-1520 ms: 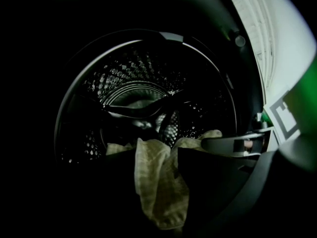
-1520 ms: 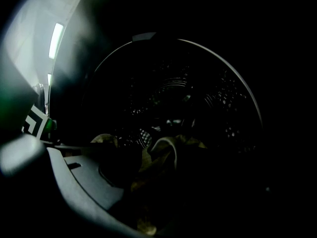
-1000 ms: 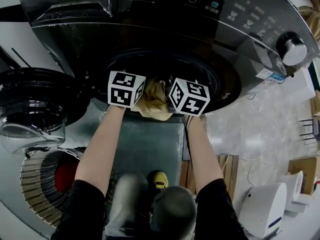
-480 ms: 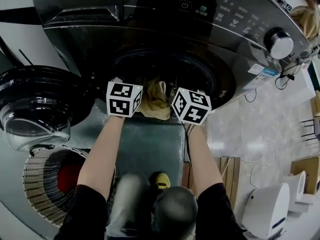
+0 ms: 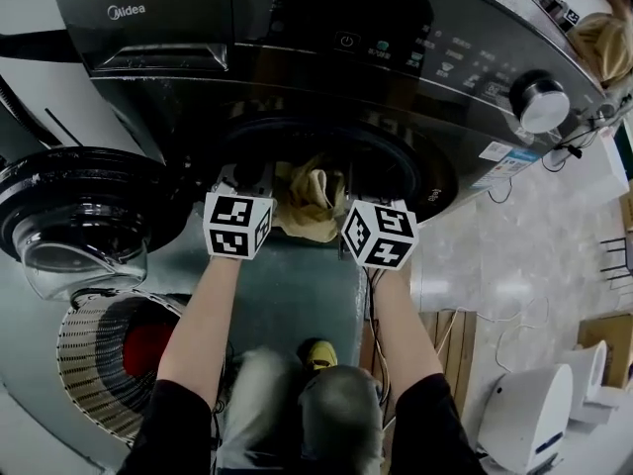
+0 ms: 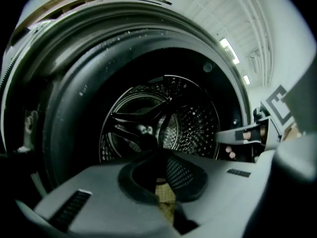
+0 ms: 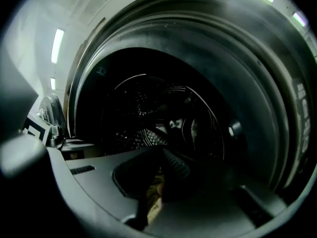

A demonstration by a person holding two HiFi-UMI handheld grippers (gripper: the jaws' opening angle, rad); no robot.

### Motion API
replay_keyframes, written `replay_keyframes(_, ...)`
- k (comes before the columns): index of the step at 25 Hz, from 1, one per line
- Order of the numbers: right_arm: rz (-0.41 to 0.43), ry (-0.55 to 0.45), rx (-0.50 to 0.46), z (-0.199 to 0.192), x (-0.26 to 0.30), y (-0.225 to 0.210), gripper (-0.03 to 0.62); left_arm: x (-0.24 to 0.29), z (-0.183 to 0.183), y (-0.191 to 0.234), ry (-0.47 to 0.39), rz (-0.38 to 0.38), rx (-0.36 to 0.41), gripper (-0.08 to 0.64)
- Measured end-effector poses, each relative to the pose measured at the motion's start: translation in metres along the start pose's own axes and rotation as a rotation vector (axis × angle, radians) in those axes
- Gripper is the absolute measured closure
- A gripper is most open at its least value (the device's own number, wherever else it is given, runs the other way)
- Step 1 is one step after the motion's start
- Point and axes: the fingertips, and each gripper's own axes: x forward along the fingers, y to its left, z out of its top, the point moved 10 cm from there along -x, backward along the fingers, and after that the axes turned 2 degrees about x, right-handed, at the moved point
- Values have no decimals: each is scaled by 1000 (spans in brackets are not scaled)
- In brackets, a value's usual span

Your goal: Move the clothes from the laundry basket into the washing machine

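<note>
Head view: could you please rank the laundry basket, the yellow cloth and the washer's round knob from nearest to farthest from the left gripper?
From the left gripper:
1. Yellow cloth, right beside it at the mouth of the washer.
2. Laundry basket, at lower left.
3. Round knob, far right on the washer's front.
Its jaws have just been closing, with that cloth between them.

Tan garment [image 5: 309,201] drapes over the washing machine [image 5: 297,28] lip; red garment [image 5: 148,349] in laundry basket [image 5: 84,336]

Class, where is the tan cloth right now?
Head view, centre: the tan cloth drapes over the washing machine's door opening, between the left gripper and the right gripper, both shut on it.
</note>
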Motion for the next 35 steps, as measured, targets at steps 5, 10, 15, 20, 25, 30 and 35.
replay_keyframes(5,24,44,-59,12,-8,5,589,-7,10,-1,53,-7,-33,549)
replay_keyframes(10,48,96,-63,22,-17,16,589,-15,23,-5,94,1,-49,549)
replay_keyframes(15,74,140,-12,31,-32,25,589,-32,35,-10,140,-20,-45,549)
replay_keyframes(20,75,190,3,44,-52,34,589,-52,52,-15,174,-13,-83,549)
replay_keyframes(25,66,212,36,69,-73,37,589,-71,79,-23,183,-16,-108,549)
replay_keyframes(30,43,212,51,100,-94,44,589,-91,112,-25,183,-14,-105,549)
replay_keyframes(35,27,205,61,144,-121,58,589,-116,159,-26,168,11,-140,549)
